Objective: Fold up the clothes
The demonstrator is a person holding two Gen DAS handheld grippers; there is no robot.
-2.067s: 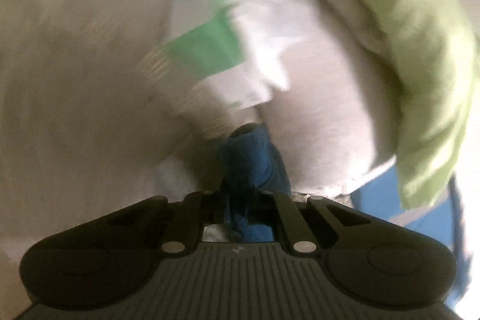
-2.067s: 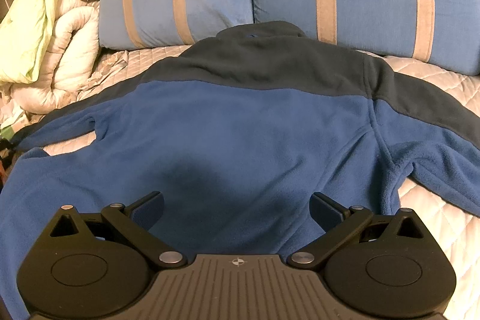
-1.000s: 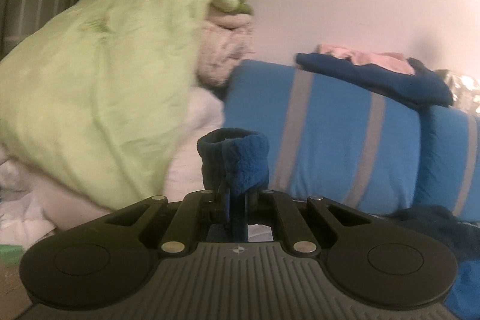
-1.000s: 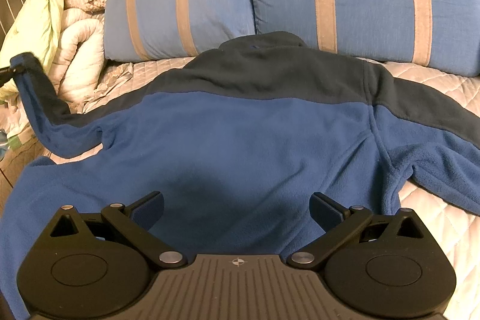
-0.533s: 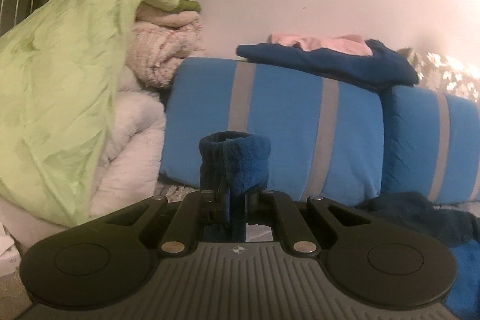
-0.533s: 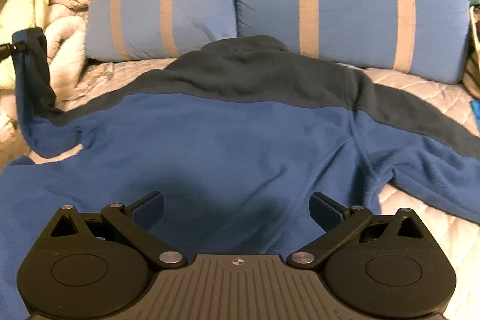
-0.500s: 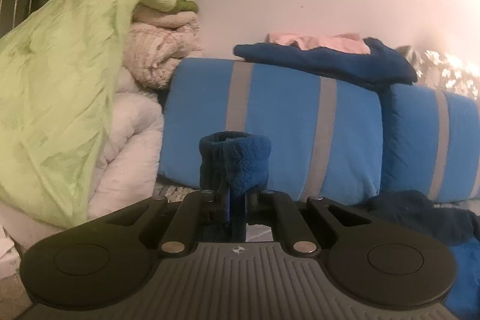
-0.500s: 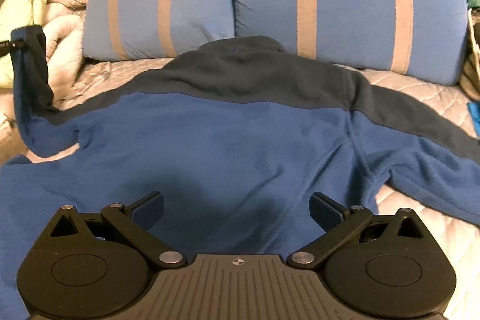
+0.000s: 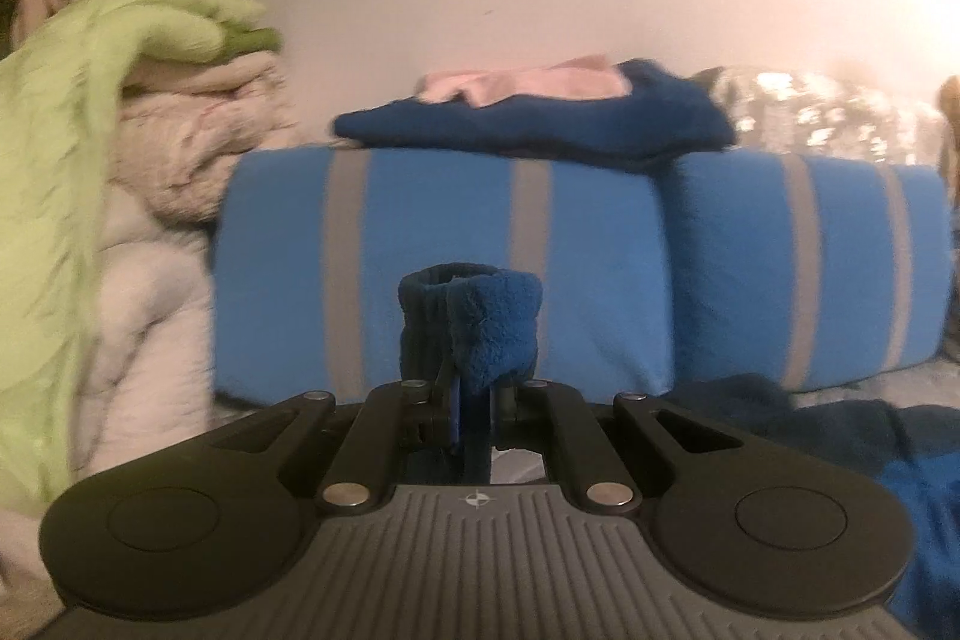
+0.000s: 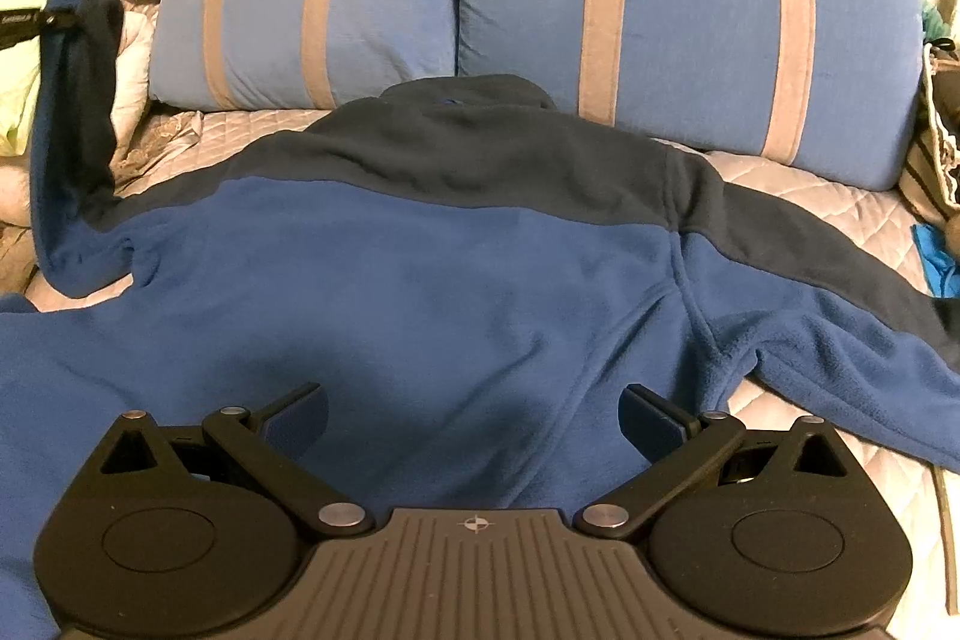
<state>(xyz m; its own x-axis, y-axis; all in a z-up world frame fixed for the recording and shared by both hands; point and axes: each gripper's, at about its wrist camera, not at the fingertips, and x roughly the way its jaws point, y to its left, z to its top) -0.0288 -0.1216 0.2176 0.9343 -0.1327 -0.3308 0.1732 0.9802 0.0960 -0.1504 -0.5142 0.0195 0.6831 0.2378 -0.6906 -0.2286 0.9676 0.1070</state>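
A blue fleece jacket (image 10: 420,292) with a dark navy yoke lies spread flat, back up, on the quilted bed (image 10: 840,202). My left gripper (image 9: 471,400) is shut on the cuff (image 9: 474,334) of its left sleeve. In the right wrist view that sleeve (image 10: 72,130) hangs lifted at the far left, held by the left gripper (image 10: 45,19). My right gripper (image 10: 474,418) is open and empty, low over the jacket's lower back. The right sleeve (image 10: 852,328) lies stretched out to the right.
Two blue pillows with tan stripes (image 10: 660,10) stand against the wall behind the jacket. Folded dark blue and pink clothes (image 9: 540,124) lie on top of them. A pile of green and white bedding (image 9: 90,190) is at the left. A bag (image 10: 936,130) sits at the right edge.
My left gripper has lifted the sleeve cuff off the bed and carried it up and rightwards. The right gripper has stayed open over the jacket, shifting slightly.
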